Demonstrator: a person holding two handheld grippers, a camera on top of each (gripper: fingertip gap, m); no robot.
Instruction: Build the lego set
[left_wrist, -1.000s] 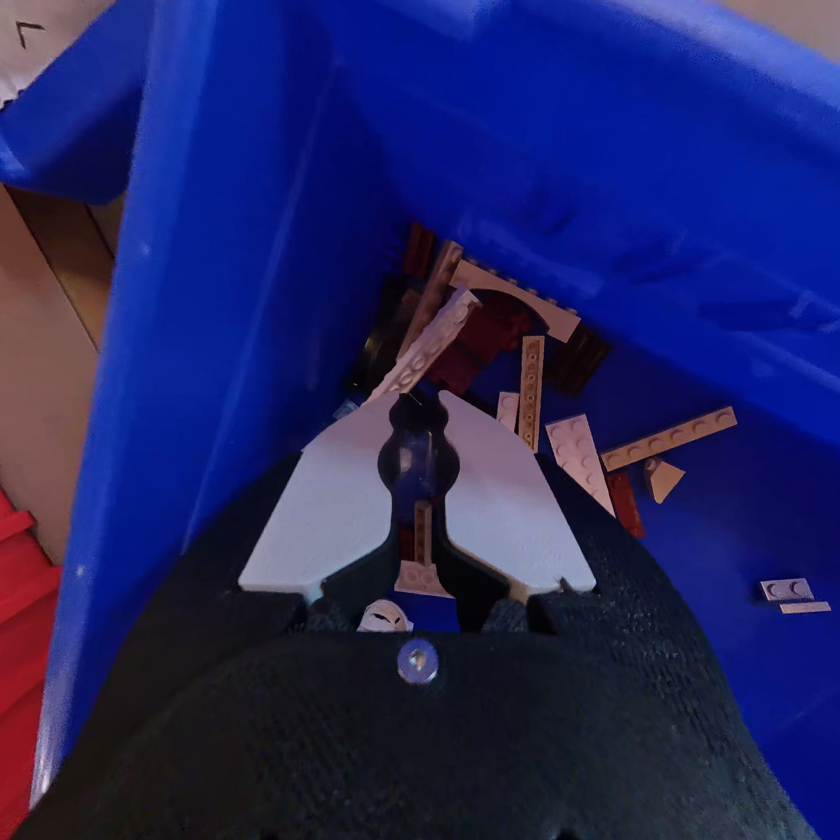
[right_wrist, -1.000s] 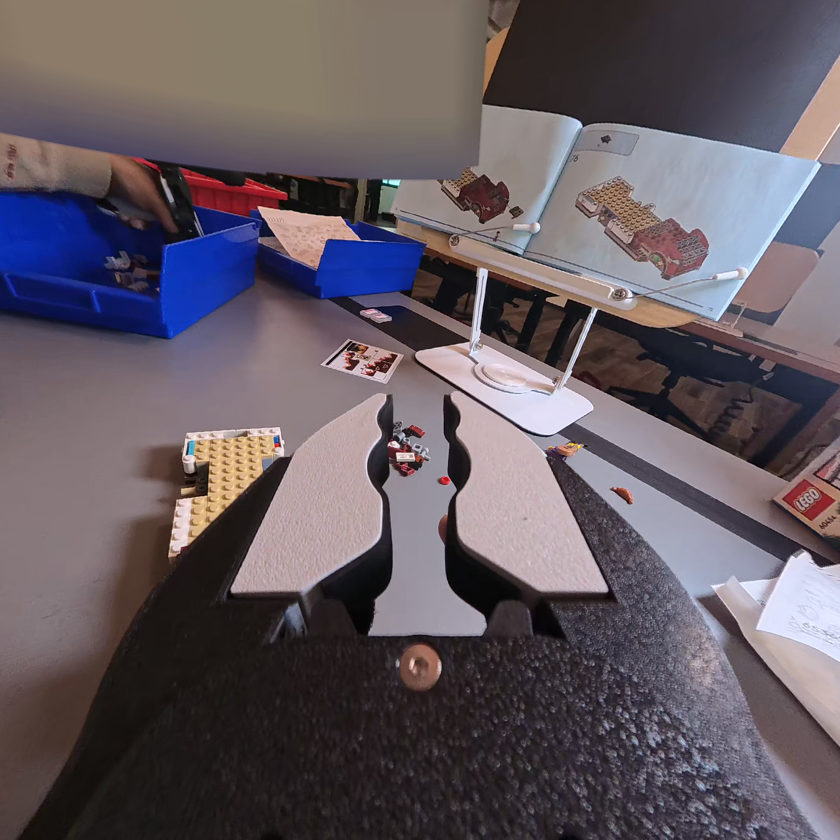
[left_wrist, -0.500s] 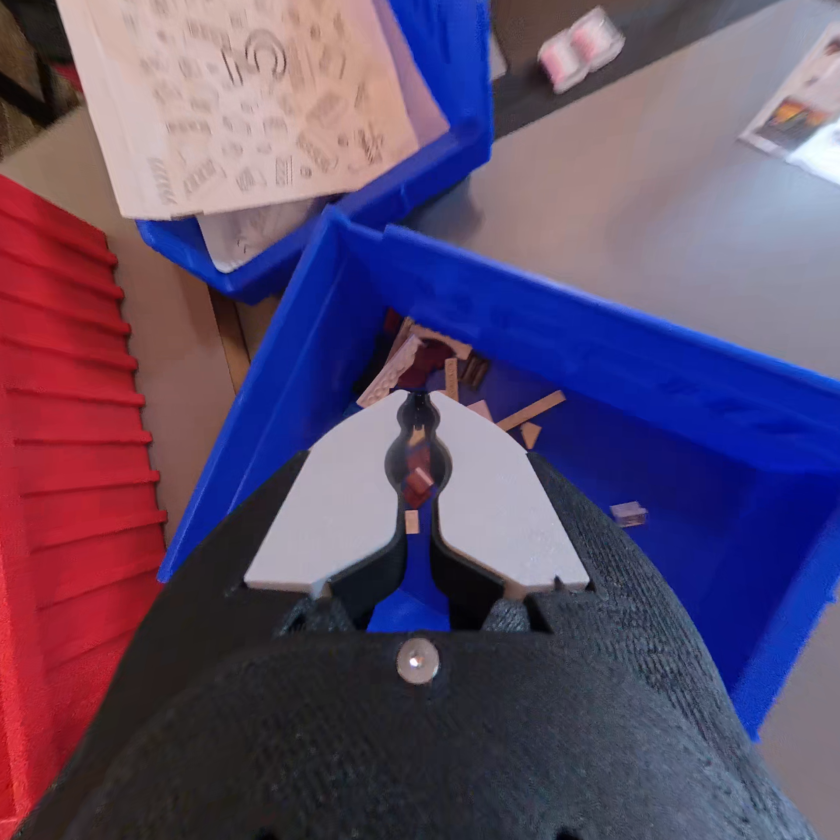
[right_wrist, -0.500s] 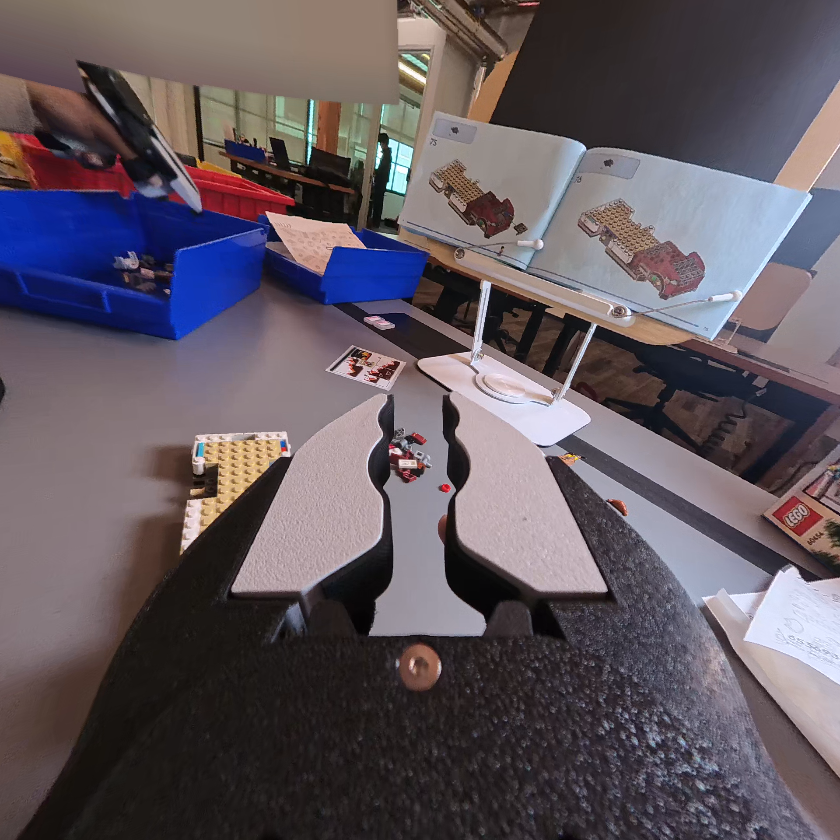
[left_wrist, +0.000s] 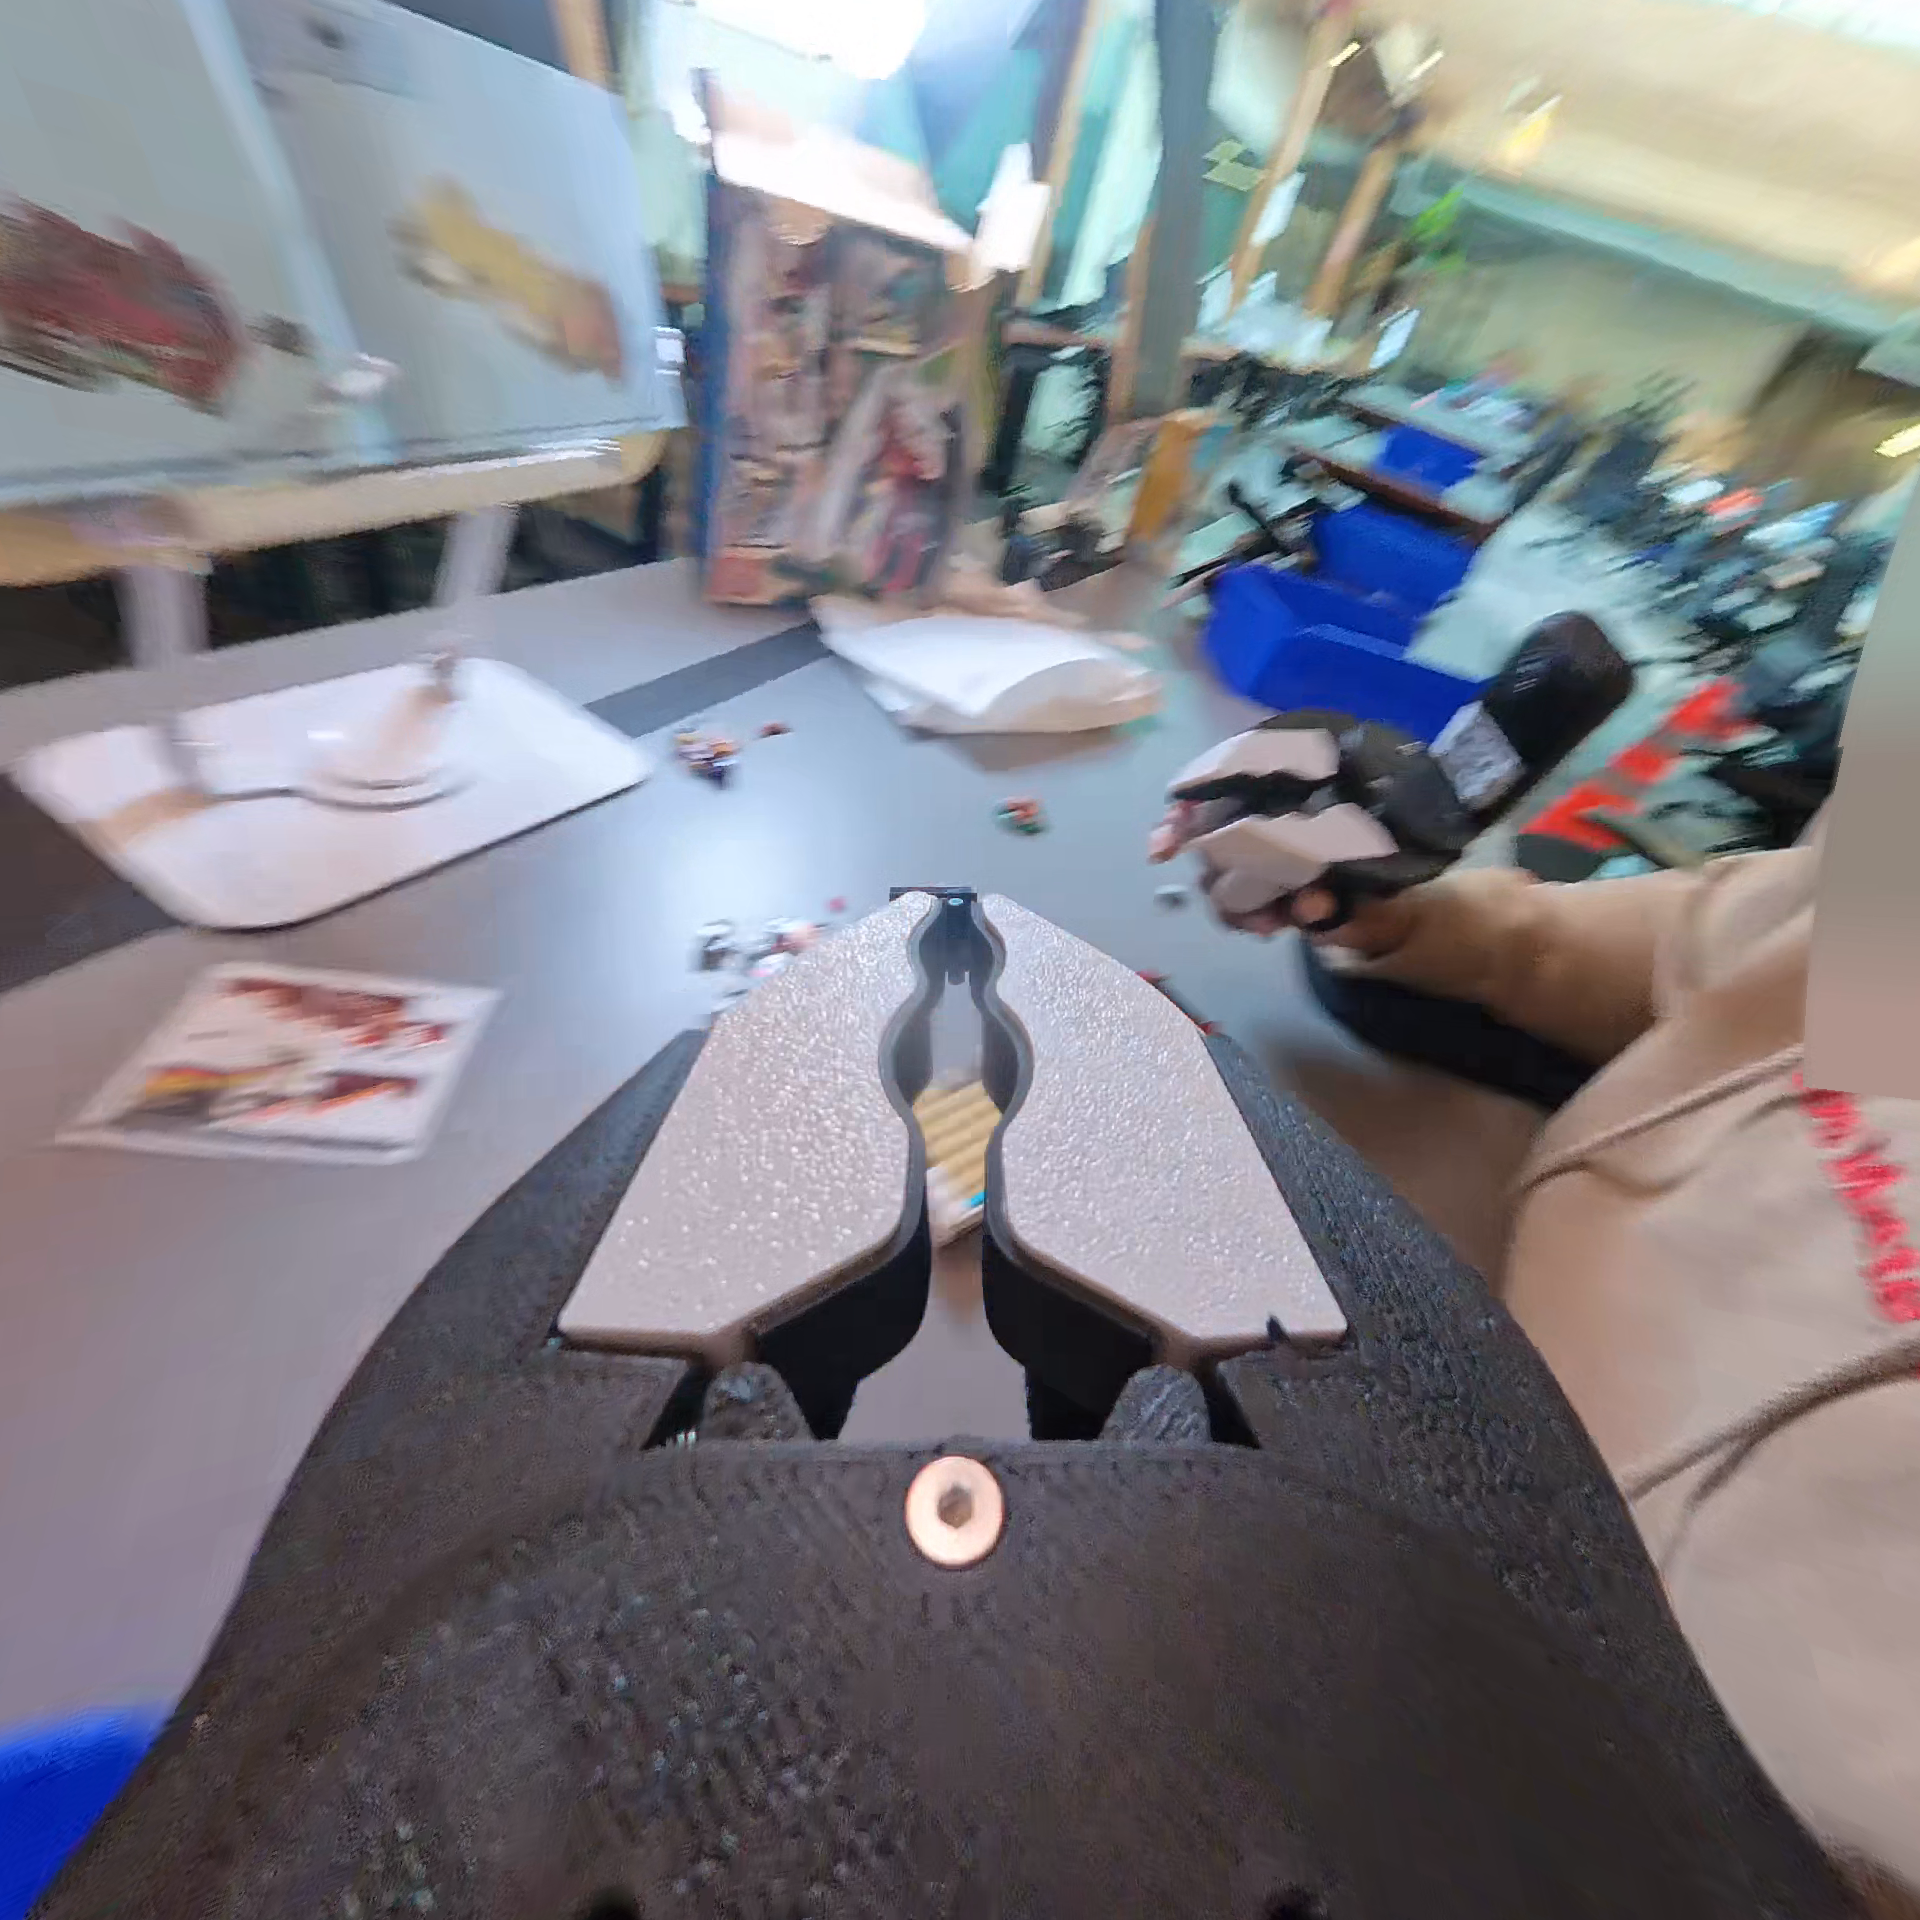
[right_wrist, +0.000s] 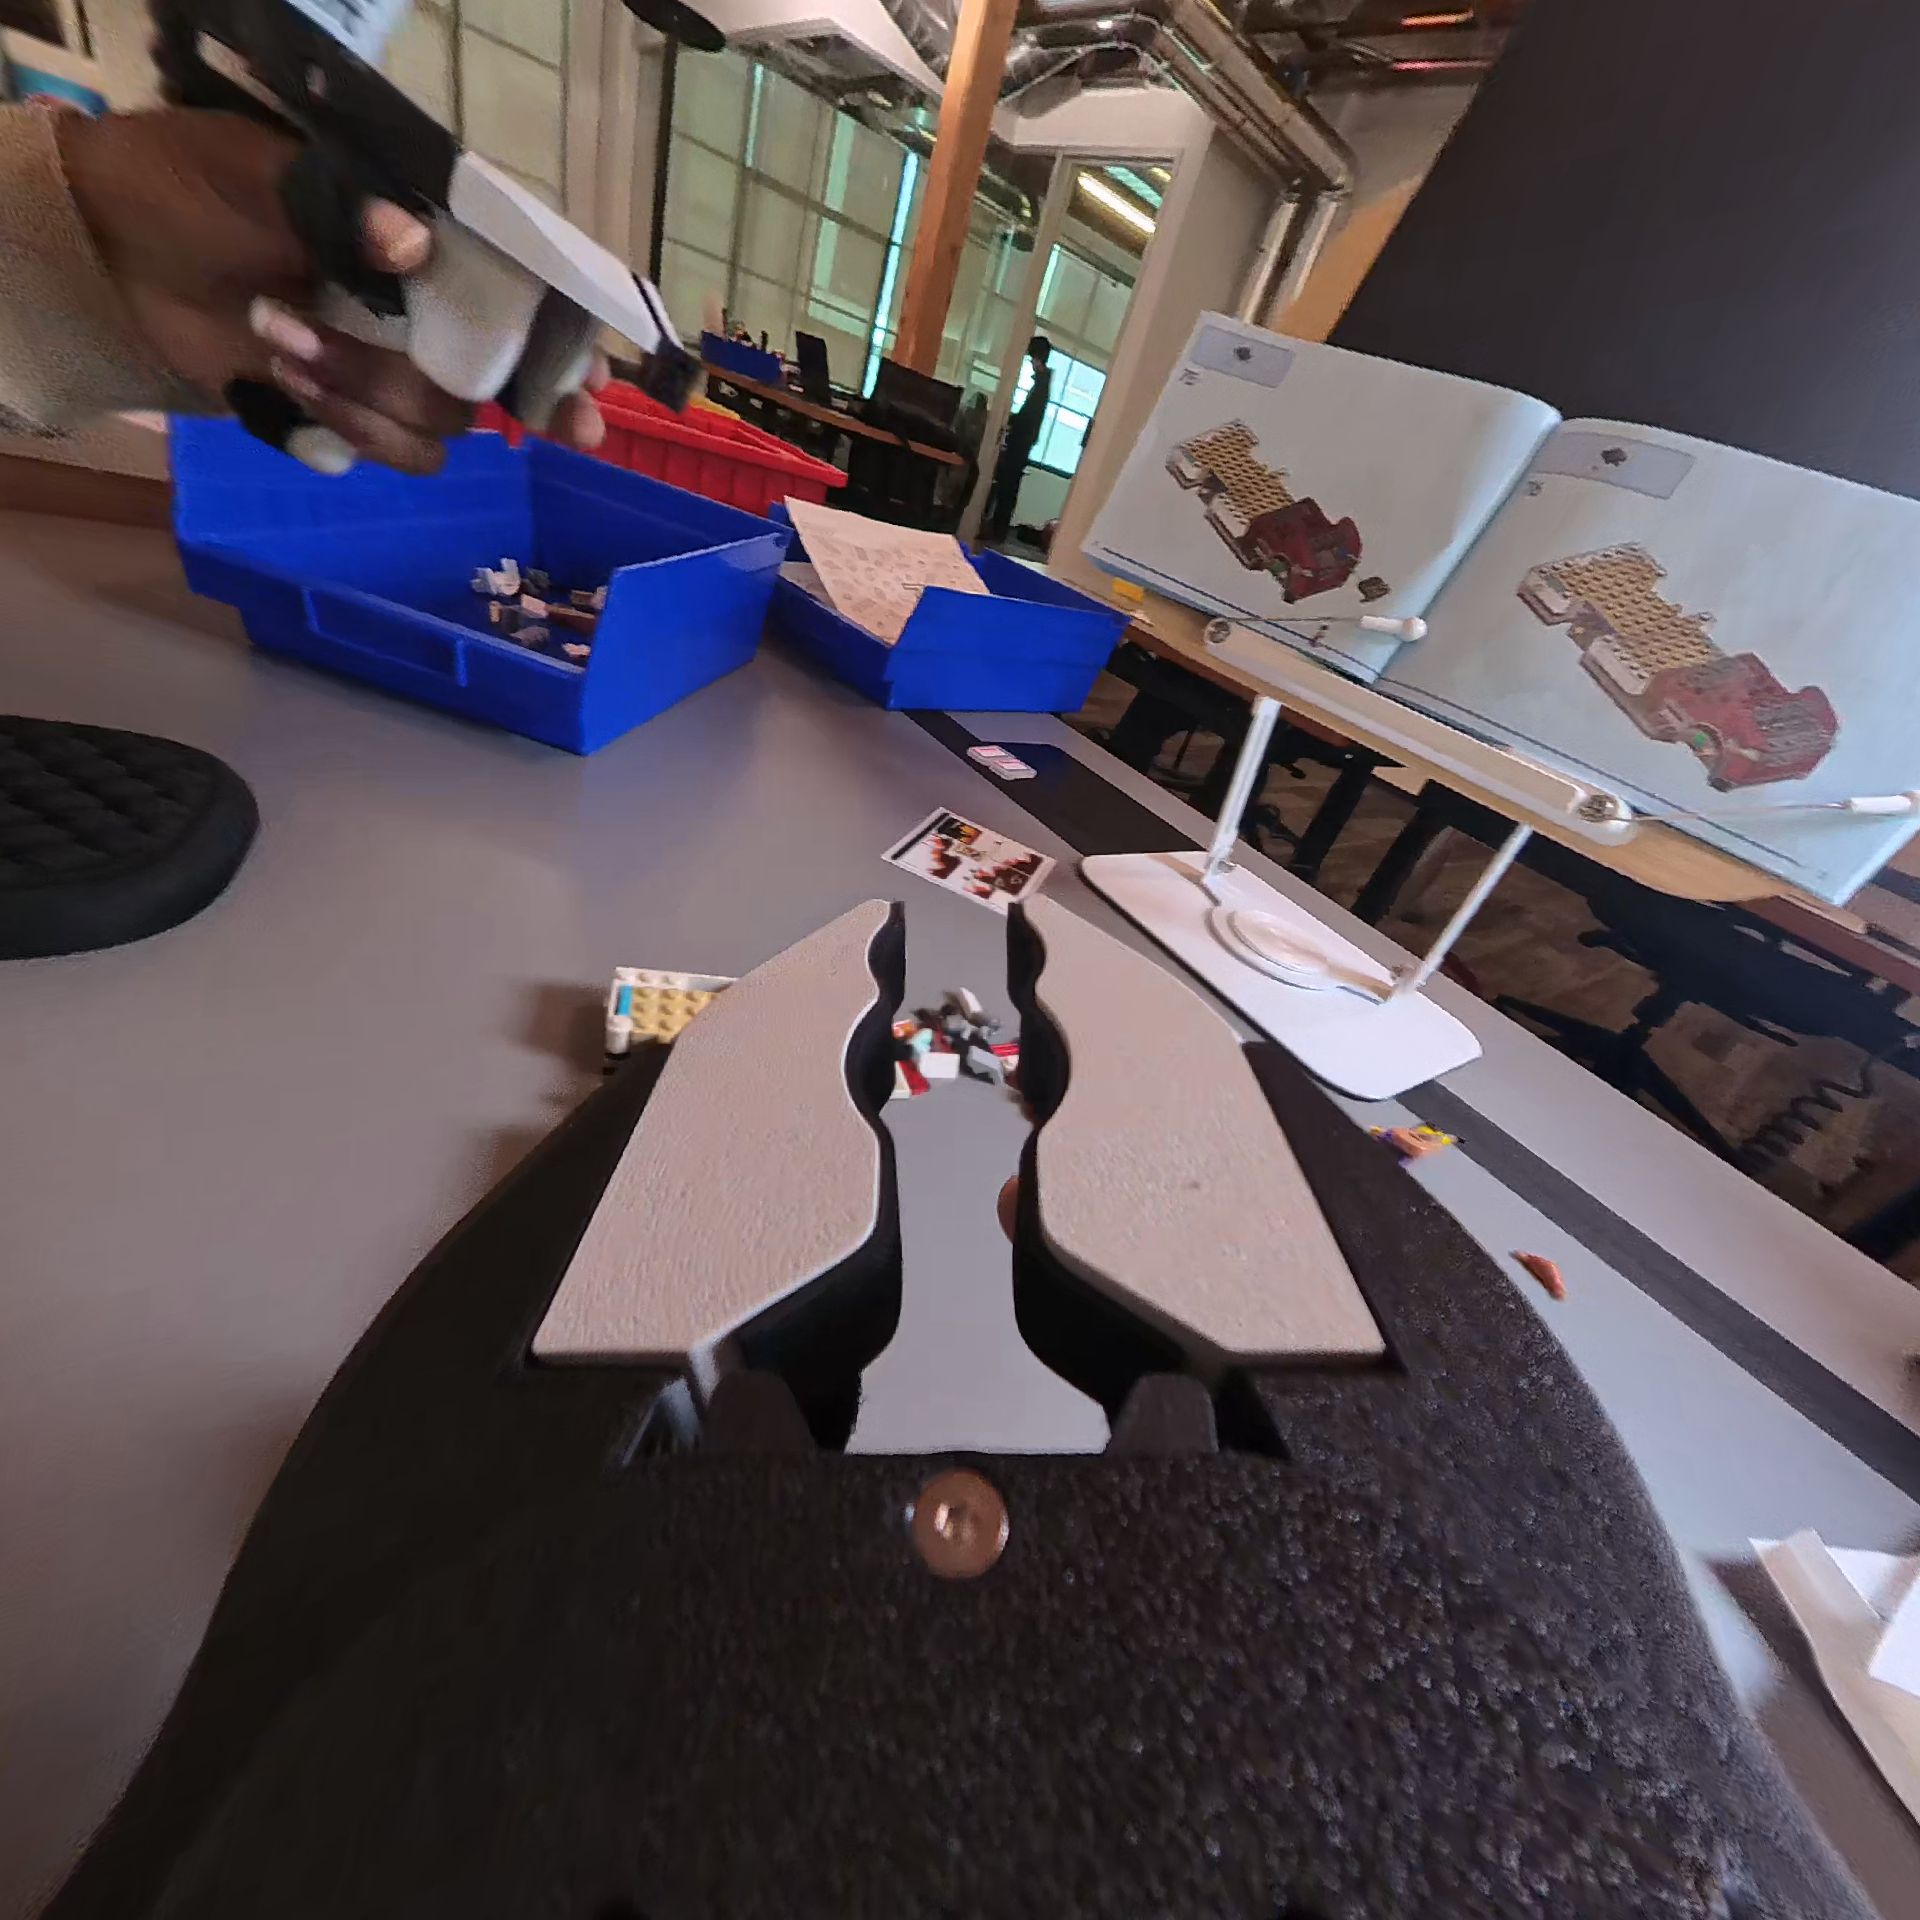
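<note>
Two handheld grippers show above a grey bench (right_wrist: 312, 1039) strewn with toy-brick parts. The left gripper (left_wrist: 954, 902) is raised above the bench with its fingers nearly together, pinching a small thin black piece (left_wrist: 940, 894) at the very tips; the right wrist view shows the same dark piece at its tip, high over the bench's far left. Below the left gripper, seen through the slot between its fingers, lies a tan studded plate assembly (left_wrist: 951, 1127), and a scatter of small loose pieces (left_wrist: 748, 940) lies just beyond it. The right gripper (right_wrist: 954, 920) hovers low over the bench with its fingers clearly parted and nothing between the pads; a small pile of red, white and grey bricks (right_wrist: 951, 1044) rests on the bench beyond the gap. Toward the far left edge stands a blue bin (right_wrist: 436, 582) with mixed pieces inside, a second blue bin (right_wrist: 956, 644) holding a printed sheet beside it. A small printed card (right_wrist: 966, 862) lies near the white book stand (right_wrist: 1288, 987), which carries an open instruction booklet (right_wrist: 1507, 582) along the bench's right side.
</note>
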